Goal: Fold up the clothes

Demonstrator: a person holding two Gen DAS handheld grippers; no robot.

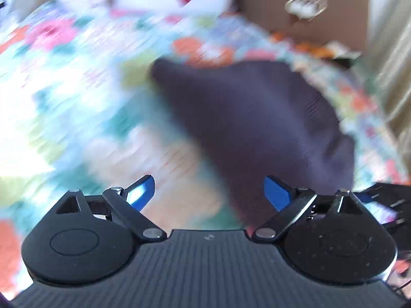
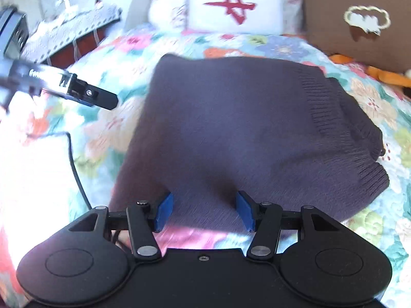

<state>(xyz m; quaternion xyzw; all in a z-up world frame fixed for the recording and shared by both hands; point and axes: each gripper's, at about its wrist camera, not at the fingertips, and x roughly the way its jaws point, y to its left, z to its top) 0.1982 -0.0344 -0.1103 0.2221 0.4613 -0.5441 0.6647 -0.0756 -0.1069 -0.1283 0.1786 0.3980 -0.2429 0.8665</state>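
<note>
Dark purple knit: a sweater (image 2: 244,128) lies folded into a rough rectangle on a bed, ribbed hem and cuff bands showing at its right side in the right wrist view
Floral quilt (image 2: 364,97): pastel flowers in pink, orange, green and blue, spread under the sweater on every side
Right gripper (image 2: 204,211): above the near edge of the sweater, blue pads partly apart with purple knit showing between them; whether the pads press on the cloth cannot be told
Left gripper (image 1: 209,192): jaws spread wide, nothing between the blue pads, only blurred quilt beyond them; the sweater (image 1: 257,123) lies ahead and to the right of it
Left gripper, seen from the right wrist (image 2: 95,97): a black finger reaches in from the left edge over the quilt, apart from the sweater's left side
White pillow (image 2: 235,5): at the head of the bed, red mark on its front
Brown cushion (image 2: 359,36): right of the white pillow, a pale cloud-like patch on it
Black cable (image 2: 77,172): runs across the quilt at the left, beside the sweater
Left wrist view: heavily blurred, fine detail lost
</note>
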